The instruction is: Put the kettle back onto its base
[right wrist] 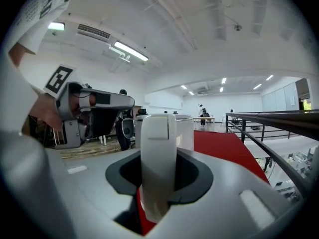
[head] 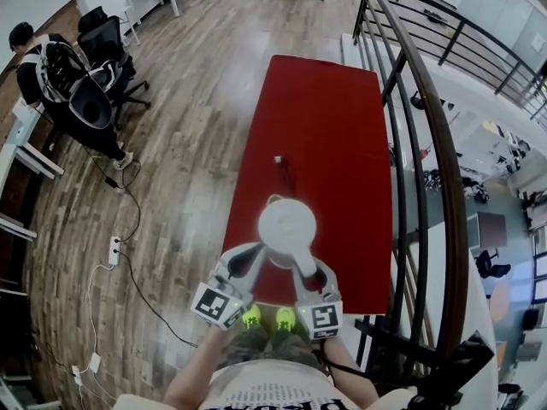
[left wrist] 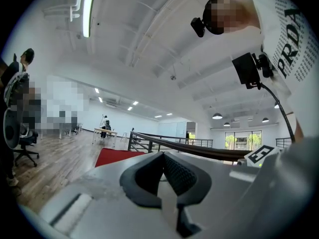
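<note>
A white kettle (head: 286, 227) is seen from above over the near end of the red table top (head: 342, 143). My right gripper (head: 301, 261) is shut on its handle (right wrist: 158, 148), which stands upright between the jaws in the right gripper view, with the kettle body (right wrist: 185, 129) just behind it. My left gripper (head: 258, 253) hangs close to the kettle's left side, its jaws closed tip to tip (left wrist: 162, 156) on nothing. A thin pale arc (head: 273, 199) shows at the kettle's far edge; I cannot tell whether it is the base.
A small white piece with a thin dark cord (head: 279, 160) lies farther along the red top. A dark metal railing (head: 419, 143) runs close along the table's right side. Wooden floor and cables (head: 115, 250) lie to the left, where a seated person (head: 51, 71) is at desks.
</note>
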`<state>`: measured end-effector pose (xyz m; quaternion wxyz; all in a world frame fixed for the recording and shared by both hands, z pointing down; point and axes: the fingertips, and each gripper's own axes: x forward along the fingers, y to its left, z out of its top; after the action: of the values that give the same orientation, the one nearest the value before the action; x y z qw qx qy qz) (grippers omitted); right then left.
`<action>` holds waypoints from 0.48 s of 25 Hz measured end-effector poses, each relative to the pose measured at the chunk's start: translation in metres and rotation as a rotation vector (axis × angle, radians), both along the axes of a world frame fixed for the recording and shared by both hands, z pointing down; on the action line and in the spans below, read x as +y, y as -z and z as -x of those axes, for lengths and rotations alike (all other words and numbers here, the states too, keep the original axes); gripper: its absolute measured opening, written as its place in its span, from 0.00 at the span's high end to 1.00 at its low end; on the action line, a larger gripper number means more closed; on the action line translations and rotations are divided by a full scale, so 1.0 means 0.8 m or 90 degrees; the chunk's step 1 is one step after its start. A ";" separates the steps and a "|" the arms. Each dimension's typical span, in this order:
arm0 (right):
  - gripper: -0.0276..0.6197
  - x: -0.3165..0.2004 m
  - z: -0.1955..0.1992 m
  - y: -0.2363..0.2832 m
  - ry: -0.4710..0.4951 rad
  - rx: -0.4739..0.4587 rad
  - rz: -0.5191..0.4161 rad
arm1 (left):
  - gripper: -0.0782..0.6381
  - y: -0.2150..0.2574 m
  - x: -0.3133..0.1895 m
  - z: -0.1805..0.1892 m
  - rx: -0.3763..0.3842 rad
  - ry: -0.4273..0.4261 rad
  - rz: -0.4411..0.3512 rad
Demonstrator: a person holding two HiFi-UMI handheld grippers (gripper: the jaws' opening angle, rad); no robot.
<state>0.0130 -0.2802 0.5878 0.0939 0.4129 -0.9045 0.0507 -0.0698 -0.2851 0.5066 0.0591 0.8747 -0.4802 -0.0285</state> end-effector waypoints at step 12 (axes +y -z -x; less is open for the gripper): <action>0.77 -0.011 -0.047 -0.033 0.249 0.058 0.017 | 0.90 -0.007 0.010 -0.007 -0.015 -0.006 0.009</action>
<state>0.0504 -0.2886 0.6141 0.1486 0.2299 -0.9615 0.0248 -0.0639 -0.2772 0.5119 0.0600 0.8767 -0.4771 -0.0145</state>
